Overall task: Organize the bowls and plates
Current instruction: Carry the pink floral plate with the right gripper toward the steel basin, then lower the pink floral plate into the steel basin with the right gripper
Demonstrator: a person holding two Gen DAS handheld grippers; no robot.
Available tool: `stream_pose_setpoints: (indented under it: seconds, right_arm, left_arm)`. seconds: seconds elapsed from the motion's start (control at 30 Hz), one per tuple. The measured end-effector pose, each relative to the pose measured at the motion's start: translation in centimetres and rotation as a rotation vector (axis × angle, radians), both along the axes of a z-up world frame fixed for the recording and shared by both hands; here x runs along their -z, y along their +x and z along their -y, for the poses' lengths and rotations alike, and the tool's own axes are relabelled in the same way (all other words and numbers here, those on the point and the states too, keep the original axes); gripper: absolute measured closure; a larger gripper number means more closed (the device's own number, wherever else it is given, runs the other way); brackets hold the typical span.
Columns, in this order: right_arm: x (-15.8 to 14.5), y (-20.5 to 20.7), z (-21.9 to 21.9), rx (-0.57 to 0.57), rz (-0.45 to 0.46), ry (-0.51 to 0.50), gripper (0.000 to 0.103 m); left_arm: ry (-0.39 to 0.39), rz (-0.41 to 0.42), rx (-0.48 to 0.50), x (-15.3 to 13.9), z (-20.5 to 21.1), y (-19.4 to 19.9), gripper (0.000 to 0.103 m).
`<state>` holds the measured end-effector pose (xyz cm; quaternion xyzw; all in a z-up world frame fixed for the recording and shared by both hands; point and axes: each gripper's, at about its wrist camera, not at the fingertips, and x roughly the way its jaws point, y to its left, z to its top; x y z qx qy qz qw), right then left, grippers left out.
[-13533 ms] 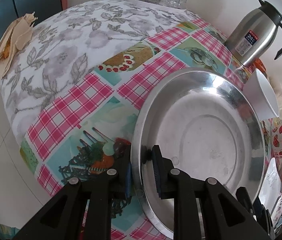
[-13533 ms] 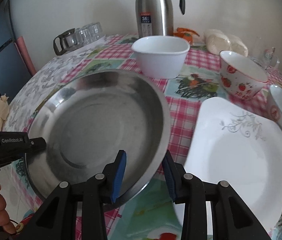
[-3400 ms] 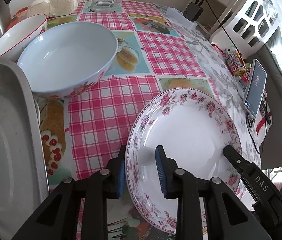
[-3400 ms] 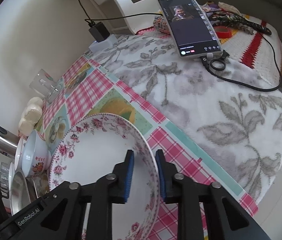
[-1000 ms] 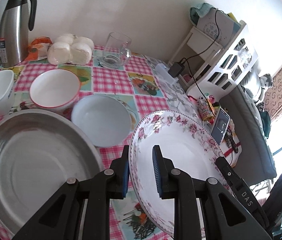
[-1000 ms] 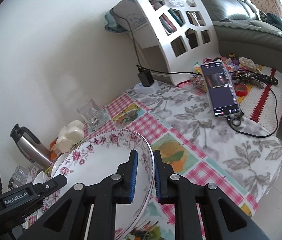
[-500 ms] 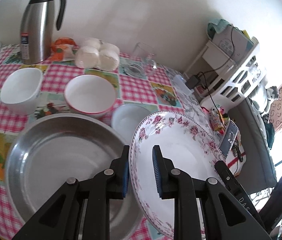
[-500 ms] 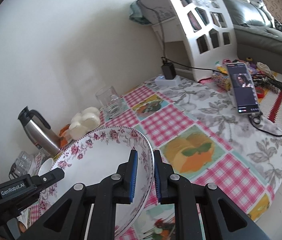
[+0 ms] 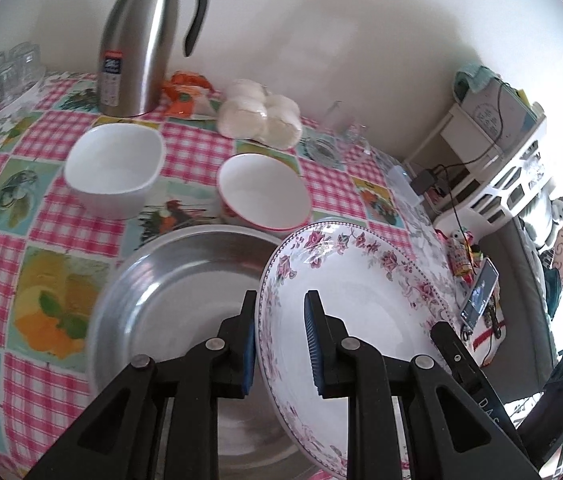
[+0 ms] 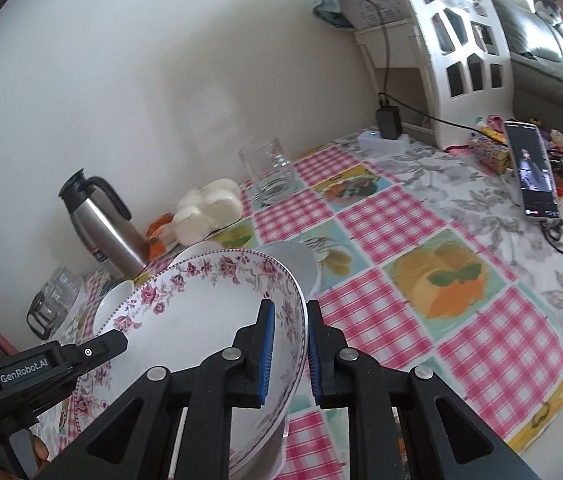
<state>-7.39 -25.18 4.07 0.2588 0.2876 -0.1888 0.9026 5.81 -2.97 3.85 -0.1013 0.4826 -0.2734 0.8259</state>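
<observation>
Floral plate (image 9: pixel 361 304), shifted, between both jaws

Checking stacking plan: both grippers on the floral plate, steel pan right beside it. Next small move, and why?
Probably lower the floral plate into the steel pan. The left gripper and right gripper each clamp its rim, and it hangs tilted, partly over the pan.

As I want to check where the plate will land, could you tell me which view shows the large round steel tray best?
The left wrist view: the large round steel tray lies open beside the flower-rimmed white plate. In the right wrist view that plate hides nearly all of it.
</observation>
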Motion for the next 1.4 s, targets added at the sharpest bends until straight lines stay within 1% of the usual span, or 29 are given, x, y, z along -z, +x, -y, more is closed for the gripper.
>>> stream_pose_setpoints:
  seconds: [0.13, 0.37, 0.6, 0.9, 1.23, 1.4]
  right_arm:
    - [0.3, 0.8, -1.4, -0.028, -0.012, -0.006, 0.086]
    - [1.1, 2.2, -3.8, -0.073, -0.032, -0.004, 0.086]
    - [1.8, 3.4, -5.8, -0.114, -0.055, -0.015, 0.086]
    - [3.2, 4.4, -6.6, -0.130, -0.105, -0.008, 0.086]
    - [5.0, 5.1, -6.5, -0.139, -0.185, 0.006, 0.086]
    - [5.8, 5.4, -6.2, -0.137, -0.220, 0.016, 0.086]
  left_arm:
    - [-0.001, -0.018, -0.025, 0.5, -1.5, 0.5, 0.081]
    - [0.022, -0.023, -0.067, 0.8, -4.1, 1.1, 0.081]
    - [0.039, -0.057, -0.104, 1.8, -5.9, 1.9, 0.081]
    - [0.081, -0.114, -0.106, 3.5, -6.5, 2.5, 0.081]
    - [0.136, -0.179, -0.097, 5.2, -6.1, 2.7, 0.081]
    - [0.157, -0.183, -0.083, 5.4, -5.7, 2.6, 0.081]
